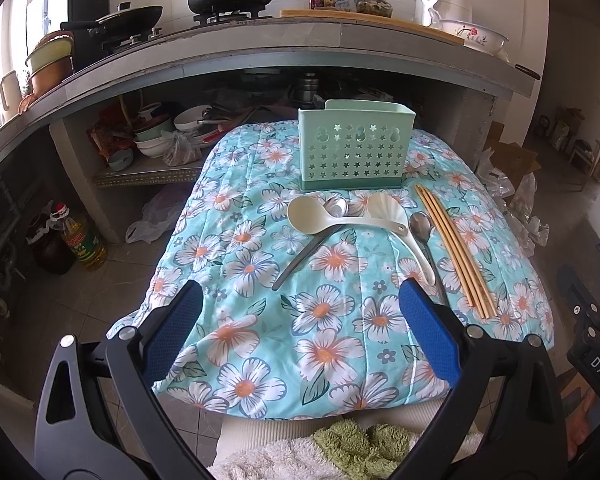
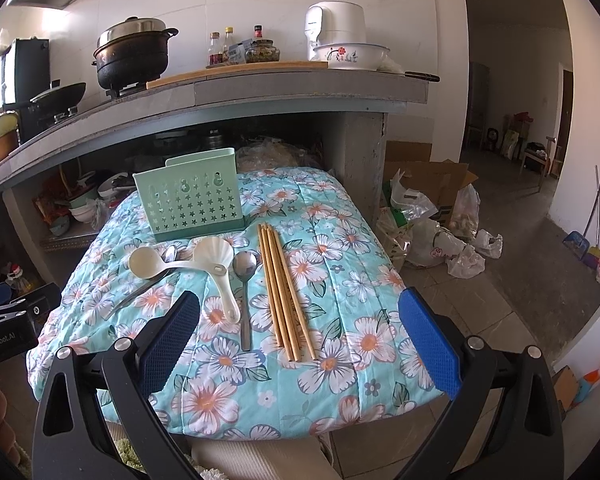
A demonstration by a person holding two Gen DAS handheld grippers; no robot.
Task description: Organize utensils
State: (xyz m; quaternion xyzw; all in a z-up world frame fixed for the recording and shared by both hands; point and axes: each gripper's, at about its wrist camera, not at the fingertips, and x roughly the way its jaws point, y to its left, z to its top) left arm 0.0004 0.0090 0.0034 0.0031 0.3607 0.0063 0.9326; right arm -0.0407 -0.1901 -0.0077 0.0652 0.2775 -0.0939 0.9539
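Observation:
A mint-green perforated utensil holder [image 1: 350, 148] [image 2: 192, 200] stands upright at the far side of a floral-covered table [image 1: 332, 336] [image 2: 340, 312]. In front of it lie a cream ladle [image 1: 320, 218] [image 2: 156, 265], a cream shell-shaped spoon [image 1: 400, 224] [image 2: 220, 276], two metal spoons [image 1: 422, 232] [image 2: 245, 280] [image 1: 336, 206], and several wooden chopsticks [image 1: 452, 248] [image 2: 284, 292]. My left gripper [image 1: 300, 300] is open and empty, above the table's near edge. My right gripper [image 2: 298, 308] is open and empty, above the chopsticks' near ends.
A concrete counter [image 1: 260, 48] with pots, bottles and a bowl runs behind the table; dishes fill the shelf below it [image 1: 168, 136]. An oil bottle [image 1: 82, 240] stands on the floor at left. Bags and a cardboard box [image 2: 432, 204] lie on the floor at right.

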